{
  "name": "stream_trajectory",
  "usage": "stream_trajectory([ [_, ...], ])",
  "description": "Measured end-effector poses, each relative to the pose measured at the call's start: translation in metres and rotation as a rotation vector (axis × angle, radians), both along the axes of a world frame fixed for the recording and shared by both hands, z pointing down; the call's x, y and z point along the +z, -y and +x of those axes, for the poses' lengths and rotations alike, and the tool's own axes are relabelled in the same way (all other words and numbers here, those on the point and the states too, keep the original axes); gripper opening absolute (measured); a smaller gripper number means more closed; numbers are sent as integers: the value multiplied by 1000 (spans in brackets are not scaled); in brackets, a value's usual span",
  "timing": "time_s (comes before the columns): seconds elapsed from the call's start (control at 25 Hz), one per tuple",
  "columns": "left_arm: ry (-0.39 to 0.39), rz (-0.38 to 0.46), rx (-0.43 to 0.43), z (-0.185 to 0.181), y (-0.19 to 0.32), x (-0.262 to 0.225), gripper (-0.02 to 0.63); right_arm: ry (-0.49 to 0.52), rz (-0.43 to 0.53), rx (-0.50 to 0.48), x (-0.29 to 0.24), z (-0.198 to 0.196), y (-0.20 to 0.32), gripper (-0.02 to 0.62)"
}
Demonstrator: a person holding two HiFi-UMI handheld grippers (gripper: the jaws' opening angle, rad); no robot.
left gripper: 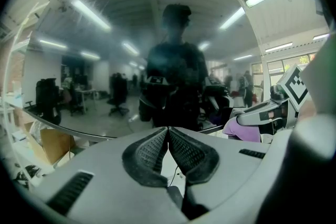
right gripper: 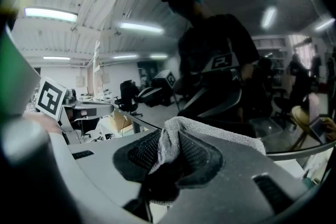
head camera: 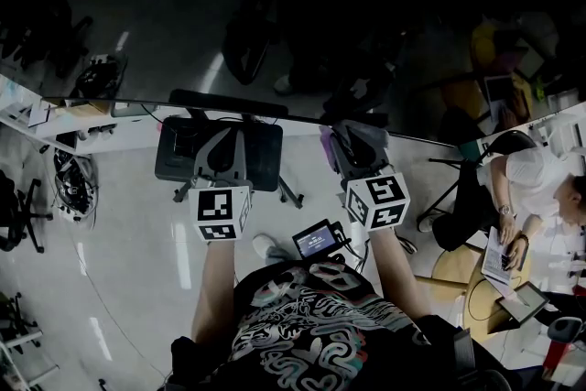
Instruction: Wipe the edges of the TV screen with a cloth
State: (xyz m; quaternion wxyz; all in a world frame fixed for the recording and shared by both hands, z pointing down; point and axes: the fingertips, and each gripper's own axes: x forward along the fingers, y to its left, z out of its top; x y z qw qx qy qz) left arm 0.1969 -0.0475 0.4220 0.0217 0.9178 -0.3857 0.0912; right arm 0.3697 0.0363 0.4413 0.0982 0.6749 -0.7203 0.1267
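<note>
Jaws: right gripper (right gripper: pixel 168 132) clenches grey terry cloth (right gripper: pixel 219 131); left gripper (left gripper: pixel 168 131) pressed together, empty. Black glossy TV screen (head camera: pixel 366 23): bottom edge runs crosswise just ahead.

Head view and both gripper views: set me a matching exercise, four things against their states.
Things:
1. left gripper
2. right gripper
3. cloth
4. TV screen

States:
A. dark, mirroring the room and the person
B. jaws shut on fabric
C. jaws together, nothing between them
D. pinched, with the rest draped over one jaw

Pairs: 1-C, 2-B, 3-D, 4-A
</note>
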Motion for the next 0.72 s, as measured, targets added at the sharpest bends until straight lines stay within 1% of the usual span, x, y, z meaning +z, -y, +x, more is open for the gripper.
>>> stream_trajectory([
  [0.2,0,-1,0,3,-3,-2,18,2,1,0,-3,2,-3,121],
  [0.48,-8,0,-8,-17,12,1,18,-3,0,5,-1,-13,10,121],
  [0.72,-10,-2,-9,-20,12,0,18,-2,2,6,-3,-16,8,121],
])
